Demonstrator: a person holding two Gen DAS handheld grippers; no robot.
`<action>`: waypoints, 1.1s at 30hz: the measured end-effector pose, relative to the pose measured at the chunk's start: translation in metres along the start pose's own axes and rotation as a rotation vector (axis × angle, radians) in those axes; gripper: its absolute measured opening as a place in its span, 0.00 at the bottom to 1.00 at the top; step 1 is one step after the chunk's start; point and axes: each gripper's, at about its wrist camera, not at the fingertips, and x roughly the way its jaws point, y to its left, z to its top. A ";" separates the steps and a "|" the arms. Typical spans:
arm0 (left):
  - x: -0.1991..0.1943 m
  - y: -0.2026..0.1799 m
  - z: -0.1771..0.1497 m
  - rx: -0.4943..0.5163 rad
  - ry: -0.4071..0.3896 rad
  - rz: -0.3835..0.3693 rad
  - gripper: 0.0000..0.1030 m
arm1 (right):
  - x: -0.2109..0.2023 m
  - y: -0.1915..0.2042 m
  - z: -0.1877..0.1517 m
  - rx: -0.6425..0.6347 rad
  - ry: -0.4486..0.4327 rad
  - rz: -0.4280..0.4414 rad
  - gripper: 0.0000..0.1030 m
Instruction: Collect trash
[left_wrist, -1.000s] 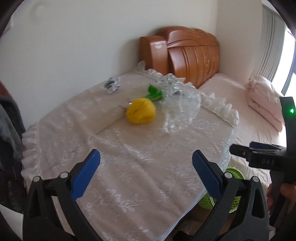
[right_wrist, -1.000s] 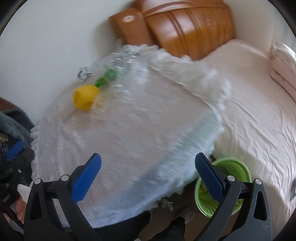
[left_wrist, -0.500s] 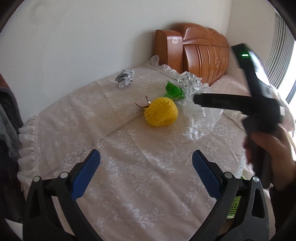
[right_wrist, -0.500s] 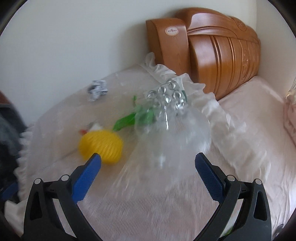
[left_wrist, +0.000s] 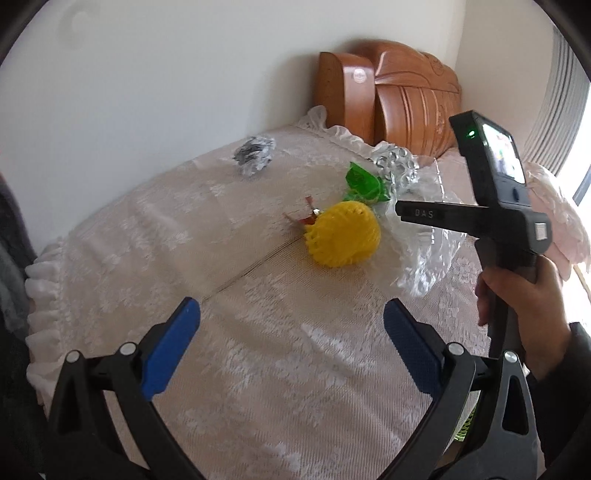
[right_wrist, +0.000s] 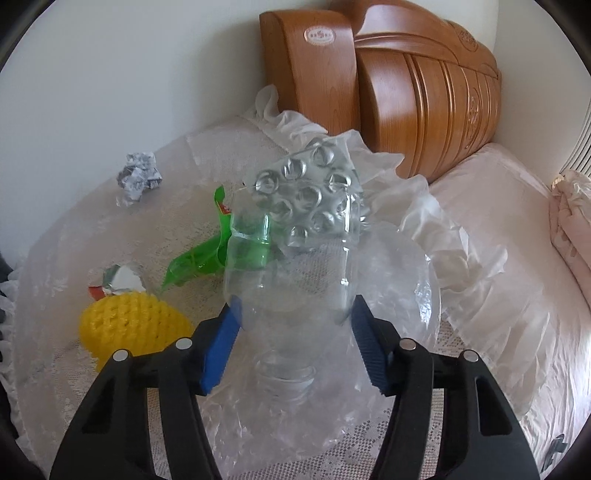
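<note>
A clear plastic bottle lies on crumpled clear film on the lace-covered table. My right gripper is closing, and its blue pads touch both sides of the bottle. A yellow foam net sits left of it, with a green wrapper and a red and silver scrap behind. A crumpled paper ball lies near the wall. My left gripper hangs open over bare cloth, short of the net. A person's hand holds the right gripper's handle.
A carved wooden headboard stands behind the table. A bed with pink bedding lies to the right. A sliver of a green basket shows below the table's right edge. The white wall closes the far side.
The right gripper swept from the table's near edge up to the bottle, and its jaws narrowed around it. The left gripper drifted closer to the trash and stayed open.
</note>
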 end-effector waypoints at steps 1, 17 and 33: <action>0.004 -0.002 0.002 0.006 -0.002 -0.006 0.93 | -0.004 -0.001 0.000 0.006 -0.005 0.010 0.59; 0.086 -0.036 0.059 -0.112 0.038 -0.078 0.92 | -0.105 -0.040 -0.008 0.103 -0.155 0.190 0.59; 0.077 -0.012 0.028 -0.185 0.068 -0.081 0.49 | -0.130 -0.041 -0.042 0.089 -0.111 0.242 0.59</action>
